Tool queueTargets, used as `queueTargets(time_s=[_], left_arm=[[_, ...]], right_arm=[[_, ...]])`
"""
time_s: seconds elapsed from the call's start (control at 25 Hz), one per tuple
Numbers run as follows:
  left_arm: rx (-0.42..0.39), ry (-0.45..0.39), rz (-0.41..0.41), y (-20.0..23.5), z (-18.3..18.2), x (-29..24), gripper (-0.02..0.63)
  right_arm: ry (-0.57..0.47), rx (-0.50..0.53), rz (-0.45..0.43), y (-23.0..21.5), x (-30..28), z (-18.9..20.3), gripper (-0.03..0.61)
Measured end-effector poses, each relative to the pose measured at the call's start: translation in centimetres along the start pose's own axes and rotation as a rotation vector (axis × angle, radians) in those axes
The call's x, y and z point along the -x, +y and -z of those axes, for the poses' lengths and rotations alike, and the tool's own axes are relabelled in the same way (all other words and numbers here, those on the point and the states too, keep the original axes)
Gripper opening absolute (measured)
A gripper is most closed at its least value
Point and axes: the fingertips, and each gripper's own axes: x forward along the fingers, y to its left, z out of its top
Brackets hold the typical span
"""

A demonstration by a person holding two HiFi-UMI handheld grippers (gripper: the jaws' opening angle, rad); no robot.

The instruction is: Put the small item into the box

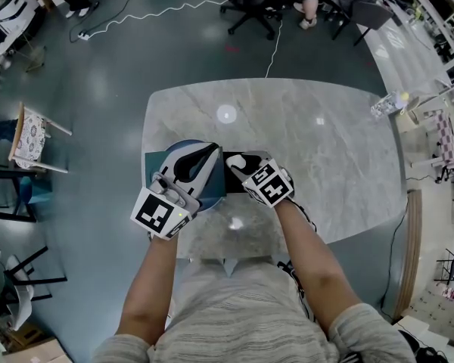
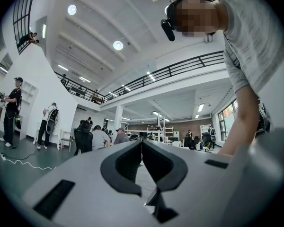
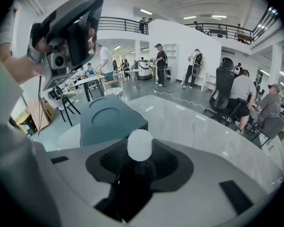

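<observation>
A small white item (image 3: 140,144) is pinched between the jaws of the right gripper (image 1: 247,166). It is round and smooth, with a matt, pale surface. No long axis can be made out on it, and it cannot be told whether the dark mass just beneath it belongs to it. The teal box (image 3: 111,121) is set on the marble tabletop (image 1: 325,150) close to the near edge, toward its left corner. Seen from the right jaws, the box lies just ahead and a little to the left, lower than the item. A round hollow is shown in its top; whether that is an opening or a recessed lid cannot be settled. The left gripper (image 2: 142,144) is held raised over the box with its jaws pressed together and nothing between them. The right hand, being the one loaded and nearest, is judged the one to carry the item forward and leftward over the hollow, and the left gripper may need to be cleared from above the box.
</observation>
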Motion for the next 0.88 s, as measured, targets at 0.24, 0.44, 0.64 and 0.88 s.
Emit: queueTargets(time_s=[0.24, 0.44, 0.64, 0.88], left_arm=[[0.000, -0.001, -0.002, 0.1, 0.0, 0.1, 0.021], [0.001, 0.002, -0.003, 0.3, -0.1, 0.2, 0.021], [0.000, 0.000, -0.003, 0.4, -0.1, 0.3, 0.021], [-0.002, 0.000, -0.004, 0.3, -0.3, 0.5, 0.021]], right_arm=[[0.031, 0.013, 0.003, 0.0, -0.7, 0.5, 0.167], [0.048, 0.011, 0.008, -0.1, -1.1, 0.7, 0.167], [0.073, 0.017, 0.004, 0.1, -1.7, 1.2, 0.169], [0.086, 0.035, 0.011, 0.2, -1.9, 1.4, 0.169]])
